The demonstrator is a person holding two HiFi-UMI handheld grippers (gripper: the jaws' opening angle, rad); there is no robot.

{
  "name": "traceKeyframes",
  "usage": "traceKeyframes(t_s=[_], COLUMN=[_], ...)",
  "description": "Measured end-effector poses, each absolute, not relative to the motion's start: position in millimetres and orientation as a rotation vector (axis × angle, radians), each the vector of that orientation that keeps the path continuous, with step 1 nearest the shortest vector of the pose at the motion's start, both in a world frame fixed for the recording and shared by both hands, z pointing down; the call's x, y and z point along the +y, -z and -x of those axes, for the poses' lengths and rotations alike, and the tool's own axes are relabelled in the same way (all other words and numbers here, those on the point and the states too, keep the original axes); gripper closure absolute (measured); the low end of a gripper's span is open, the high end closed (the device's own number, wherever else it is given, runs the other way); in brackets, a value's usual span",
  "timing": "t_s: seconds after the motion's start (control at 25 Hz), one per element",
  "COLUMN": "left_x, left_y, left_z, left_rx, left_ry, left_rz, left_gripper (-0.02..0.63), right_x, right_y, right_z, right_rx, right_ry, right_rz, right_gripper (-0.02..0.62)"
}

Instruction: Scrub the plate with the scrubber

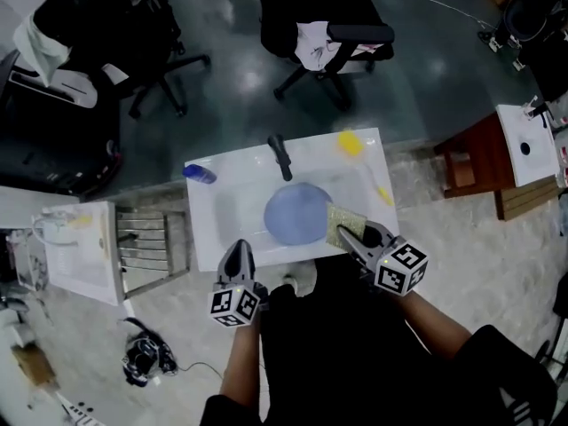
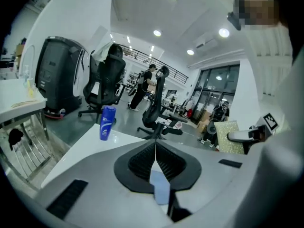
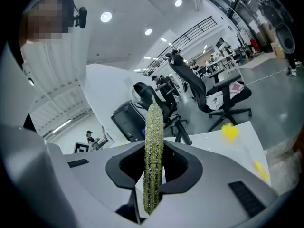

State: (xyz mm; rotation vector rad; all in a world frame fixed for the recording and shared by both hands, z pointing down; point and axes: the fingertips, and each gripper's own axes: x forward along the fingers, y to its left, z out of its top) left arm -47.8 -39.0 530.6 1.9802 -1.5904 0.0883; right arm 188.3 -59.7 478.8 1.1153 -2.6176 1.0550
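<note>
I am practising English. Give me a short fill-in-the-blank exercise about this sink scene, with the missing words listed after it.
1. The right gripper is shut on the ____.
2. The plate lying in the sink is ____ in colour.
3. Of the two grippers, the bottle is nearer to the ____ one.

Missing words: scrubber; blue; left.

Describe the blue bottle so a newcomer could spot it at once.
Find the white sink in front of the person. On its far left corner, left of the black faucet, stands the blue bottle. It is the only upright container there, and darker than the pale blue plate in the basin.
</note>
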Motion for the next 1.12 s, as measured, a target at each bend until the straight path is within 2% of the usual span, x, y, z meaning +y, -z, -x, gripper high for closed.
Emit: traceKeyframes(t_s=[0.44,0.92,1.12], left_x=[-72,-97,-104], left_y=[-616,-706,-744], left_z=[50,48,43], left_rx=[-1.624,-1.394,-1.277], left_ry=[-0.271,-0.379,-0.360], left_rz=[-1.791,-1.737,-1.699], left_gripper=[0.601,0.598,0.508], right_x=[-99,-117,-98], right_y=[-520,-566,-584], right_z=[-169,-154,-137], right_rx=[-2.595,-2.471,-2.440], right_ry=[-1.152,-1.201,-1.169], right_rz=[-0.860,-0.929,-0.867], right_gripper=[0.534,0.534,0.534])
